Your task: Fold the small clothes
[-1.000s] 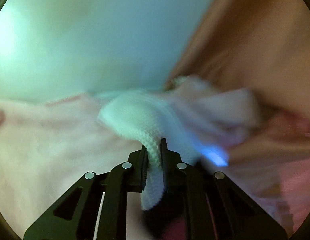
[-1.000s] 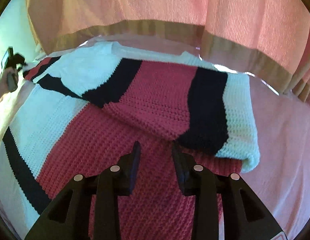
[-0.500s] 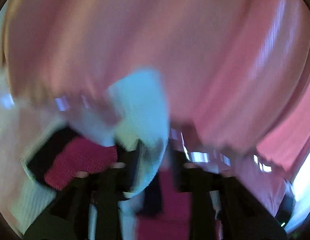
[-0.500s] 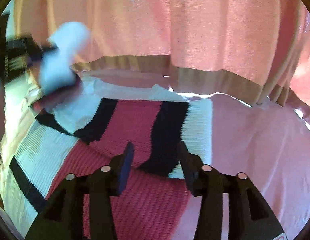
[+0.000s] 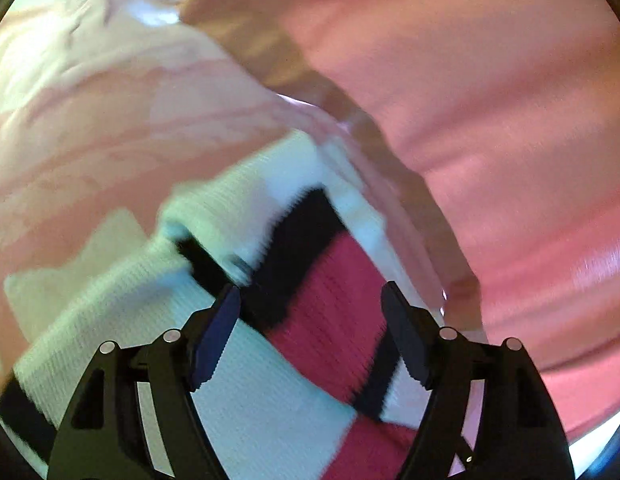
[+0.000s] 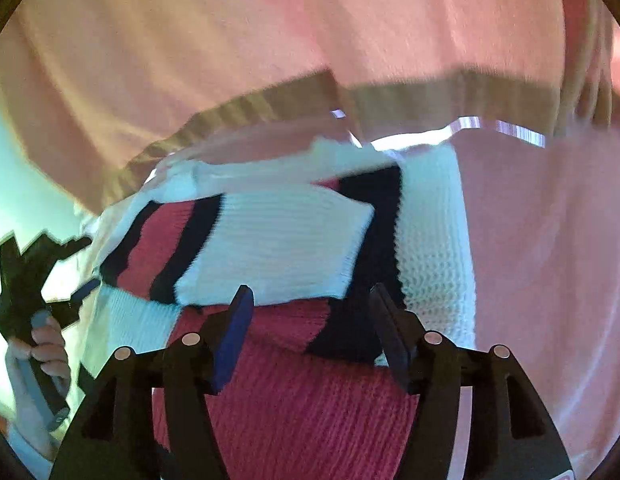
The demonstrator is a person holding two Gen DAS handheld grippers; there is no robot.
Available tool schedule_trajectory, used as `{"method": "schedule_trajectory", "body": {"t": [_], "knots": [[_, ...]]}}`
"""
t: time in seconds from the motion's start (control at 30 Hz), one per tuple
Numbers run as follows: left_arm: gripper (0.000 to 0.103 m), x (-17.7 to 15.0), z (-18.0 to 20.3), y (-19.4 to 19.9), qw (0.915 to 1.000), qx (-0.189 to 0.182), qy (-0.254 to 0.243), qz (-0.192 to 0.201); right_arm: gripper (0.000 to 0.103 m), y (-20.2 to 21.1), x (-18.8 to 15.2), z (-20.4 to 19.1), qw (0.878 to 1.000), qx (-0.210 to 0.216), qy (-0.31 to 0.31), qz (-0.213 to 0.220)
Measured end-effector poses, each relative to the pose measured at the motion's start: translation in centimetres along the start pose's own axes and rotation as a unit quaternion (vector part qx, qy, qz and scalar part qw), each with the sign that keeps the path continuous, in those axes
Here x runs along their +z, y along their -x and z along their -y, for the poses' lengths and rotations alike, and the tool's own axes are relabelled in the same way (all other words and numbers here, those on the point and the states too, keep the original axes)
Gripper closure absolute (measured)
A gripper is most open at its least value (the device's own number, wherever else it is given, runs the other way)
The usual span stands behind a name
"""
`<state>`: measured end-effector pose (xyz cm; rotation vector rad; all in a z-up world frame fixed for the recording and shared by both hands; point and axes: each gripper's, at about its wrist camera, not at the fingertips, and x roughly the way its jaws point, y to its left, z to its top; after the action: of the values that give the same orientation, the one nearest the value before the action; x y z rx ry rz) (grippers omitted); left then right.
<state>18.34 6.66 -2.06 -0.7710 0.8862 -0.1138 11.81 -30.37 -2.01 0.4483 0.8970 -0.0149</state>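
Observation:
A knitted sweater (image 6: 286, 400) with red, black and white stripes lies on a pink sheet (image 6: 550, 280). Both sleeves are folded in over its body; the left sleeve (image 6: 270, 252) lies across on top, white cuff toward the right. My right gripper (image 6: 310, 304) is open and empty, just above the sweater's red body. My left gripper (image 5: 310, 304) is open and empty over the sweater (image 5: 318, 312), above the folded sleeve. It also shows at the left edge of the right wrist view (image 6: 62, 276), held in a hand.
A pink curtain (image 6: 310, 40) with a tan hem hangs behind the bed. It also fills the right of the left wrist view (image 5: 490, 120). Rumpled pale bedding (image 5: 90, 100) lies beyond the sweater on the left.
My left gripper carried the white sleeve cuff across over the sweater body and let go of it; its jaws are now open. My right gripper opened wider and shifted slightly.

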Motion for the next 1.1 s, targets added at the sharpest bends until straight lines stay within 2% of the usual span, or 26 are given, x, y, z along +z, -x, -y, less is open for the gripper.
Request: {"method": "schedule_trajectory", "body": {"t": [0.13,0.2,0.23,0.27,0.3,0.33,0.4,0.5,0.53,0.57,0.6,0.63,0.67,0.73,0.8,0.87,0.93,1.03,1.1], "knots": [[0.043,1.0,-1.9,-2.3,0.9996,0.005,0.022,-0.019,0.043,-2.3,0.8,1.5,0.999,0.016,-0.041,-0.018],[0.06,1.2,-2.5,-3.3,0.9994,0.011,0.02,-0.026,0.045,-3.4,1.1,1.3,0.999,0.008,-0.036,-0.016],[0.066,1.3,-2.5,-3.6,0.9994,0.013,0.019,-0.027,0.052,-3.9,1.3,1.0,0.999,0.004,-0.029,-0.015],[0.083,1.6,-2.5,-4.0,0.9993,0.016,0.016,-0.03,0.084,-4.4,1.5,0.8,1.0,0.006,-0.022,-0.014],[0.096,2.0,-2.7,-4.3,0.9993,0.019,0.016,-0.029,0.095,-4.8,1.7,0.4,1.0,0.012,-0.019,-0.019],[0.096,2.3,-2.8,-4.2,0.9994,0.018,0.017,-0.023,0.095,-4.6,1.9,0.1,1.0,0.02,-0.018,-0.016],[0.097,2.7,-2.6,-3.4,0.9997,0.015,0.019,0.007,0.096,-2.2,2.8,-1.5,0.999,0.024,0.018,0.03],[0.097,3.3,-0.9,-1.1,0.9984,-0.003,-0.002,0.056,0.096,3.3,4.8,-3.5,0.991,0.059,0.045,0.108],[0.097,3.4,-0.8,-0.9,0.998,-0.002,-0.004,0.063,0.096,5.0,5.2,-3.8,0.987,0.064,0.058,0.137],[0.097,3.3,-1.0,-1.0,0.998,0.008,-0.007,0.063,0.096,5.2,5.4,-3.8,0.986,0.052,0.072,0.144],[0.096,3.2,-1.4,-1.7,0.9984,0.019,-0.007,0.054,0.096,4.2,5.3,-3.2,0.987,0.026,0.087,0.134],[0.096,2.9,-1.9,-2.5,0.9986,0.032,-0.006,0.041,0.096,2.3,5.1,-1.9,0.991,0.005,0.081,0.103],[0.096,2.4,-2.6,-3.5,0.9985,0.049,-0.002,0.024,0.096,-0.9,4.4,0.3,0.997,-0.01,0.054,0.048],[0.096,1.9,-3.4,-4.3,0.9984,0.055,0.009,0.006,0.096,-4.5,2.7,2.6,0.999,-0.03,0.028,-0.008],[0.096,1.8,-2.9,-4.0,0.9981,0.06,-0.005,0.013,0.096,-3.9,2.7,2.1,0.999,-0.024,0.029,0.002],[0.096,2.1,-2.6,-3.5,0.9973,0.065,-0.02,0.025,0.096,-1.3,3.9,0.4,0.998,-0.004,0.042,0.041],[0.096,2.2,-3.0,-3.8,0.9972,0.069,-0.016,0.02,0.096,-0.4,4.1,0.0,0.997,-0.004,0.047,0.053],[0.095,2.0,-3.0,-4.5,0.9967,0.076,-0.026,0.008,0.096,-3.3,2.5,2.1,0.999,-0.041,0.03,-0.002],[0.093,1.9,-2.5,-4.3,0.9961,0.08,-0.037,0.003,0.096,-3.6,1.6,2.9,0.999,-0.036,0.024,0.002]]}}
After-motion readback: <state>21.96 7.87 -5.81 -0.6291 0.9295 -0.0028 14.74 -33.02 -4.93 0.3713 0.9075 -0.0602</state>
